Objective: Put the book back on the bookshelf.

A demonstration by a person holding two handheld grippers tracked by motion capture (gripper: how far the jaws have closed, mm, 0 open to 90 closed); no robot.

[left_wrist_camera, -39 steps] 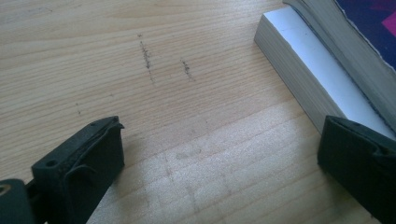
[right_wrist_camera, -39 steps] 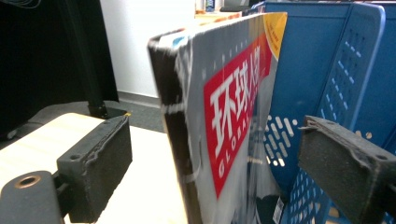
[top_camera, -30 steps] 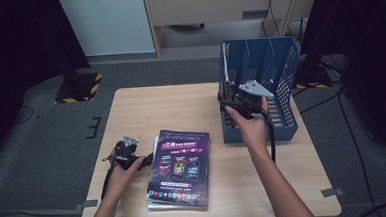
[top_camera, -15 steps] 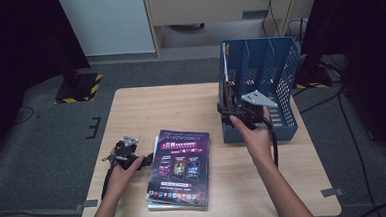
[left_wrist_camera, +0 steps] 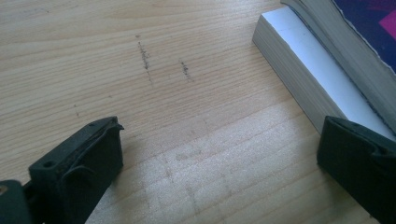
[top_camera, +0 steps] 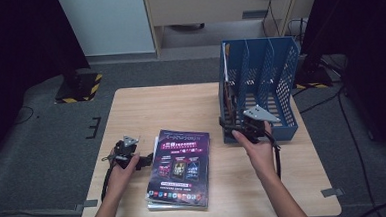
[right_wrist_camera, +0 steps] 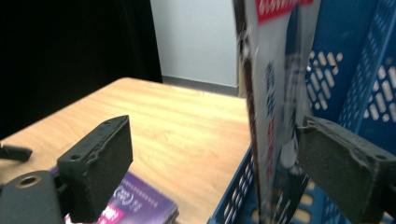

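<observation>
Desk (top_camera: pixel 146 106) is carrying a blue file rack (top_camera: pixel 280 84) at the right and a stack of books (top_camera: pixel 180 169) near the front middle. One thin magazine (right_wrist_camera: pixel 275 93) is standing upright in the rack's leftmost slot, just released by the look of it.

Right claw (top_camera: pixel 232 129) is sitting at the rack's front left corner; its jaws are standing wide but have just been closing a little, the magazine's edge between them and no pad pressing it. Left claw (left_wrist_camera: pixel 219 158) is resting low over bare desk just left of the stack, jaws apart, nothing between them.

The top purple book (top_camera: pixel 182 159) is likely next: glossy cover probably slippery, floppy if pinched at a corner. Best to be taking it at the spine or long edge, lifting that edge first. The thick white book (left_wrist_camera: pixel 308 88) underneath is looking stiffer and heavier.
</observation>
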